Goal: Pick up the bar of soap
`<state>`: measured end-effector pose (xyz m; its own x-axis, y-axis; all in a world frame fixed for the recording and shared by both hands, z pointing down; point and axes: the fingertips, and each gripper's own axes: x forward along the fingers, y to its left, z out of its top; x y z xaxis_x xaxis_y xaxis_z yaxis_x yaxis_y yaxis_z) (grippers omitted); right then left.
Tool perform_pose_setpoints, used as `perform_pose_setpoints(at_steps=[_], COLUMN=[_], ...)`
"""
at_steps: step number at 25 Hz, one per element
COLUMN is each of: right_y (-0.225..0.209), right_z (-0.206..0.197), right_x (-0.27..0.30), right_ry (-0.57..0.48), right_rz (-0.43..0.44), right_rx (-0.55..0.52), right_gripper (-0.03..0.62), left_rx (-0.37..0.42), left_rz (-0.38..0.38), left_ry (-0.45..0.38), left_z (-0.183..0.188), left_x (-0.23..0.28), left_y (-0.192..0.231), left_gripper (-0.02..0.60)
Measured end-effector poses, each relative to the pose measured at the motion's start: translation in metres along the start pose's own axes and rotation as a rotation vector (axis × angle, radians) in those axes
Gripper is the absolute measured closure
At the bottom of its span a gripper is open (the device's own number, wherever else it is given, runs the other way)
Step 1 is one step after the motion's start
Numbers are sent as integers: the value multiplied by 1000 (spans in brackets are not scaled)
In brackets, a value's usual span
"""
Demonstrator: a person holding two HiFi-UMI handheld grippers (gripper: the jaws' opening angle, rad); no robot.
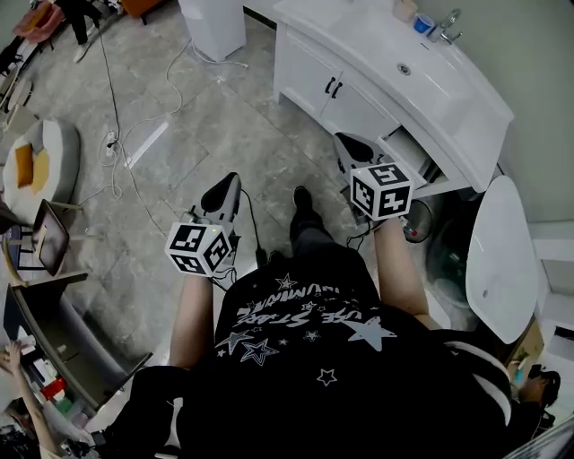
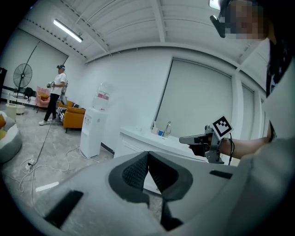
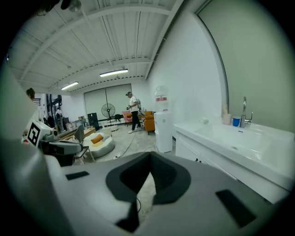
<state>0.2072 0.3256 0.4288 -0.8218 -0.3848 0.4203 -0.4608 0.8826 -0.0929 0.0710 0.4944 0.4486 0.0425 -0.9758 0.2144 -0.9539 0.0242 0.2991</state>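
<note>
The left claw (image 2: pixel 148 156) and right claw (image 3: pixel 150 157) are both held closed and empty. On the white tabletop (image 3: pixel 272 147), the bar of soap (image 3: pixel 203 120) is seen as a small pale lump, left of the tap (image 3: pixel 244 113).

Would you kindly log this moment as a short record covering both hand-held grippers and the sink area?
left hand-held gripper: shut, empty
right hand-held gripper: shut, empty, the one nearer the vanity
gripper position: both held in front of the person, over the floor, short of the counter
sink: white, set in the vanity top
faucet: at the sink's far end
blue cup: beside the faucet
soap: not clearly made out
</note>
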Motion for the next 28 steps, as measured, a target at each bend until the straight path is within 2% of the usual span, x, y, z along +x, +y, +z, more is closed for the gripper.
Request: perform_pose_setpoints(at_steps=[7,9,13,19,23,28], right_y=[-38,-51,-83,-132,-167,-212], right_z=[10,15,31,61,90,108], right_x=[20,31,60,112,139,172], right_ry=[-56,-71,-99,-90,-143,-140], right_rz=[-38,-20,6,76,143,160], right_rx=[93,100,120,144,227,250], right_gripper=[576,476,342,204,134,112], left_rx=[34,58,85,83,80,87], left_rz=[17,15,9,27,41,56], left_ry=[5,-4,-12,3,7,17], left_z=[11,19,38,62,77,93], left_x=[28,42,82,150,195,248], left_y=[9,11,16,29,35,45], left_gripper=[572,572,572,572,572,572])
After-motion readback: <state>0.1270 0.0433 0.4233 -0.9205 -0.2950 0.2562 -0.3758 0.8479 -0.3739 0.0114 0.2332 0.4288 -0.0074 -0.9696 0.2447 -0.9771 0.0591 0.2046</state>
